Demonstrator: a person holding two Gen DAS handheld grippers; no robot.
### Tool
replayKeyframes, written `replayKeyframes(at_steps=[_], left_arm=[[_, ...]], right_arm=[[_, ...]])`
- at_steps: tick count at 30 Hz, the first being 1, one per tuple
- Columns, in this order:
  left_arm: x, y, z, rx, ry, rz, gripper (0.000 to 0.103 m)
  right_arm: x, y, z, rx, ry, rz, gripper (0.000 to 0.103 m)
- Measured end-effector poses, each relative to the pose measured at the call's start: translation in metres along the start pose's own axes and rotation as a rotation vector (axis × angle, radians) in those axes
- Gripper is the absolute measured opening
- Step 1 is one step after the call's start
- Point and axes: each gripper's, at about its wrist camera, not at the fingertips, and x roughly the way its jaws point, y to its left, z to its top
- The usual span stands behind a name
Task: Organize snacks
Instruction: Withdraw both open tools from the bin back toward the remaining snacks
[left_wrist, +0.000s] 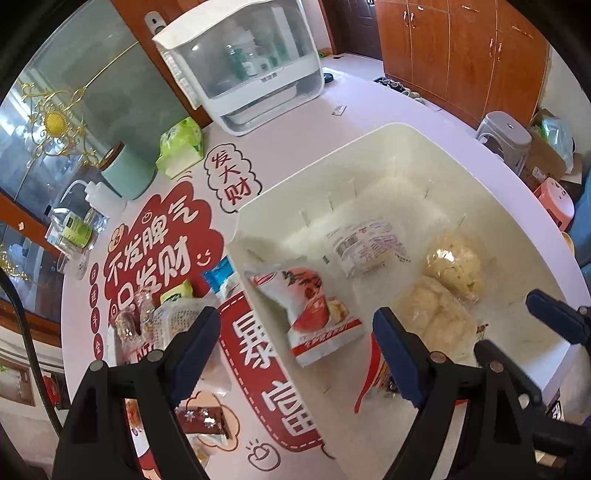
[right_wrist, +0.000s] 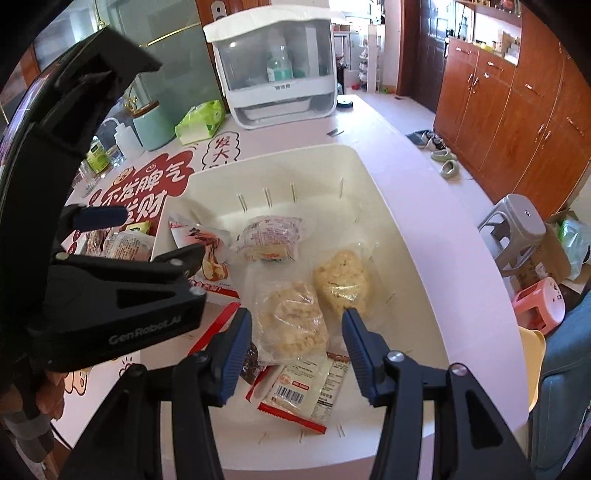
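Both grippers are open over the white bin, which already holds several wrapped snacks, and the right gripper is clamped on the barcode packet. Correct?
Not quite: the right gripper holds nothing. In the right wrist view its jaws stand open above the barcode packet lying in the white bin. The rest stands.

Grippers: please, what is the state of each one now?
Left gripper: open, holding nothing.
Right gripper: open, holding nothing.

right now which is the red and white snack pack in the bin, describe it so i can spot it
Find the big white bin on the pink table. Against its left wall leans a red and white packet printed with an apple slice. Its neighbours are clear wraps of pale pastry; only it is opaque.
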Motion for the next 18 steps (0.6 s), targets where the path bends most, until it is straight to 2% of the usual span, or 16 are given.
replayKeyframes(at_steps=[11, 18], left_arm=[[-0.013, 0.036, -0.041, -0.048, 0.022, -0.003, 0.084], [-0.021, 0.074, -0.074, -0.100, 0.034, -0.021, 0.084]], right_arm=[[-0.014, 0.028, -0.011, -0.036, -0.054, -0.017, 0.052], [-0.019, 0.057, -0.016, -0.042, 0.003, 0.092, 0.052]])
